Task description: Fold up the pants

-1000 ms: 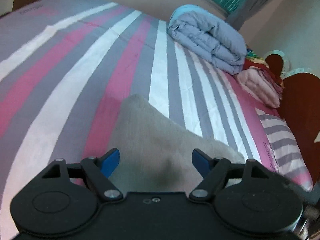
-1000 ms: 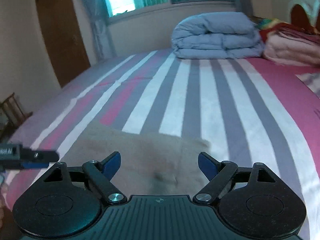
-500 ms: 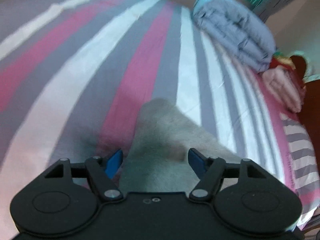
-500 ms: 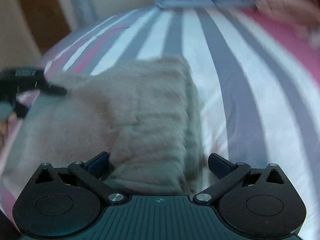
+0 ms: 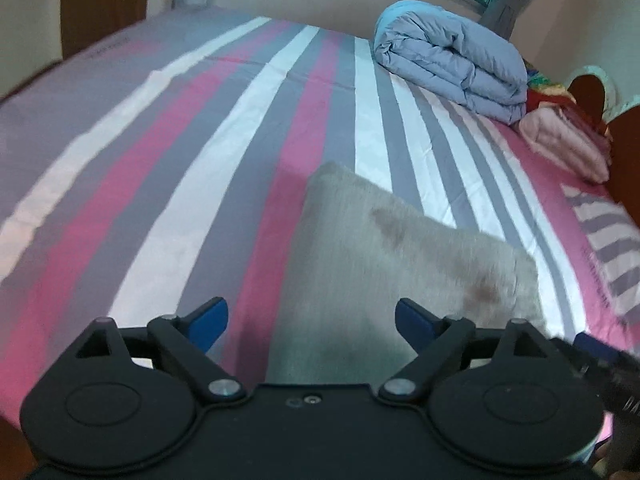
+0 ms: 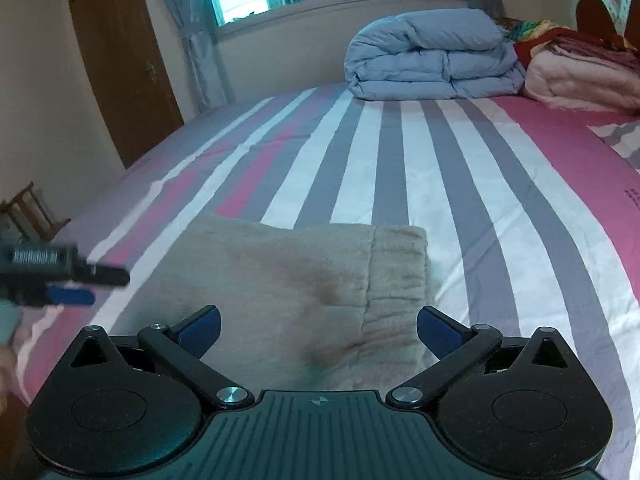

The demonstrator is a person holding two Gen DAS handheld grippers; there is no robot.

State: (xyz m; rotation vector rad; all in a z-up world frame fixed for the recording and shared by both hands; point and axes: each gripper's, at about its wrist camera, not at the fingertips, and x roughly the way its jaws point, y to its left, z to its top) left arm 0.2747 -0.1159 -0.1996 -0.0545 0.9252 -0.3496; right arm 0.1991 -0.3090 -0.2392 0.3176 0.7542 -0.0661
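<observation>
The beige pants (image 5: 380, 260) lie folded into a thick rectangle on the striped bed sheet (image 5: 168, 168). My left gripper (image 5: 310, 312) hovers over their near left edge. Its jaws are opening, the cloth lies below the gap, and the blue pads touch nothing. In the right wrist view the pants (image 6: 300, 272) show a ribbed waistband (image 6: 396, 272) on their right side. My right gripper (image 6: 319, 320) stands wide open just above the near end of the pants, holding nothing. The left gripper (image 6: 60, 280) also shows at that view's left edge.
A folded blue duvet (image 6: 432, 56) and a pink blanket stack (image 6: 580, 76) sit at the far end of the bed. A brown headboard (image 5: 624, 152) rises at the right. A wooden door (image 6: 120, 60) and a small wooden rack (image 6: 32, 212) stand to the left.
Both grippers dipped close over the pants half a second ago and have since drawn back and up. The left jaws stand wider than before. The pants lie flat.
</observation>
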